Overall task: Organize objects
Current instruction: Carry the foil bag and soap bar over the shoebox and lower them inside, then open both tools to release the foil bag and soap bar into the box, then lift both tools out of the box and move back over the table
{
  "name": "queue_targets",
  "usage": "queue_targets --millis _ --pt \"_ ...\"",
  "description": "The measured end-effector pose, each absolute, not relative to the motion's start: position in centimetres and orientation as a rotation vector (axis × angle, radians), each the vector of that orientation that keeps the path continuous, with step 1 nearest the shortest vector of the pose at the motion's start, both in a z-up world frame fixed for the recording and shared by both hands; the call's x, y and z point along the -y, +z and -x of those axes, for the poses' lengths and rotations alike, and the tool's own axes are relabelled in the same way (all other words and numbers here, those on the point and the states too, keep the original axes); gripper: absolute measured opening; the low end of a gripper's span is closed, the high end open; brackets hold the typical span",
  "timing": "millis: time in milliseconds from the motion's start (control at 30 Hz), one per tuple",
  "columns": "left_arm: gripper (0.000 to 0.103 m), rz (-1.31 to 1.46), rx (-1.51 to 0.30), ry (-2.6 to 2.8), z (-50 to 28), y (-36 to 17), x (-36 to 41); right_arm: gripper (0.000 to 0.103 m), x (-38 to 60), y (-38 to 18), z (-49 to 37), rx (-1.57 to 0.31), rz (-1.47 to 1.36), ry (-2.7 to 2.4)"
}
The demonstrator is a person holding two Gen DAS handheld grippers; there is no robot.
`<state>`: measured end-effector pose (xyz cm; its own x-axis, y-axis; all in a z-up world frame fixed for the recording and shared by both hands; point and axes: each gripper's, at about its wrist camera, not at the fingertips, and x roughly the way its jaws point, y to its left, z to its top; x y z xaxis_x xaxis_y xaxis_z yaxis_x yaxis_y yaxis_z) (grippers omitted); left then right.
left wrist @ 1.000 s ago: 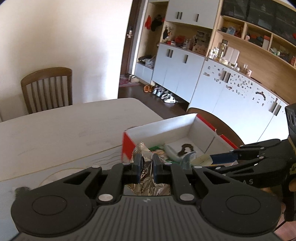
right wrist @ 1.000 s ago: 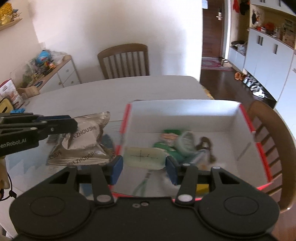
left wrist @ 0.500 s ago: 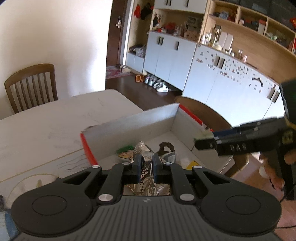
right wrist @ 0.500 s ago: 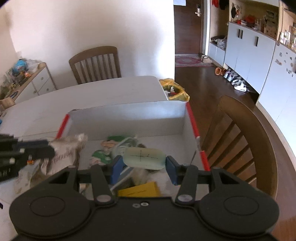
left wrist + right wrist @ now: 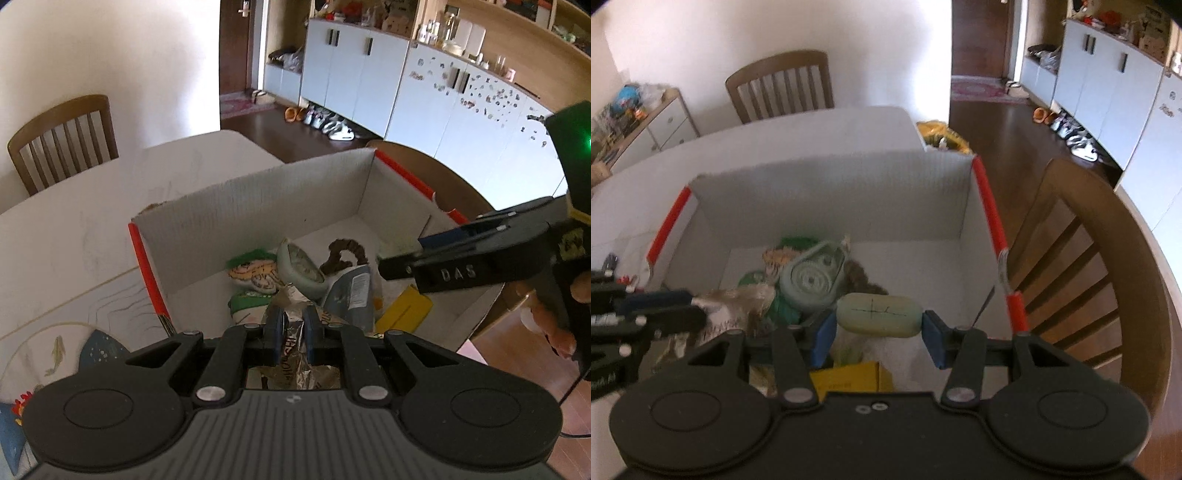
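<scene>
A white cardboard box with red edges [image 5: 258,199] [image 5: 831,177] stands on the table and holds several items: a green snack bag [image 5: 251,273], a pale green disc [image 5: 812,280], a brown hair tie [image 5: 345,251], a yellow card [image 5: 404,308]. My left gripper [image 5: 293,328] is shut on a silver foil snack bag [image 5: 293,347] over the box's near left part; the bag also shows in the right wrist view [image 5: 738,302]. My right gripper [image 5: 879,325] is shut on a pale green oval soap [image 5: 879,312] above the box's near right part.
A wooden chair [image 5: 1089,258] stands close against the box's right side. Another chair [image 5: 62,136] stands at the table's far end. White cabinets [image 5: 369,77] line the far wall. A patterned mat [image 5: 55,354] lies on the table left of the box.
Both grippers have moved over the box with their loads. The foil bag has gone from beside the box's left wall to above its inside. The soap is now further over the box.
</scene>
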<state>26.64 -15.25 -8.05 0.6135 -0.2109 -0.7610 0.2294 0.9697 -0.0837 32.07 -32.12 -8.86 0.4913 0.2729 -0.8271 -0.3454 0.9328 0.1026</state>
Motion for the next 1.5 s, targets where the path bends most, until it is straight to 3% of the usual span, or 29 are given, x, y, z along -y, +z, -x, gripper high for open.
queue_targets --millis 733,1500 --pt "0.012 -0.031 -0.91 -0.196 -26.5 -9.0 15.4 0.063 32.7 -7.7 -30.2 -0.953 0.075 0.459" --pt "0.013 0.02 -0.76 -0.206 -21.3 -2.9 12.4 0.067 31.6 -1.5 -25.1 -0.784 -0.023 0.496"
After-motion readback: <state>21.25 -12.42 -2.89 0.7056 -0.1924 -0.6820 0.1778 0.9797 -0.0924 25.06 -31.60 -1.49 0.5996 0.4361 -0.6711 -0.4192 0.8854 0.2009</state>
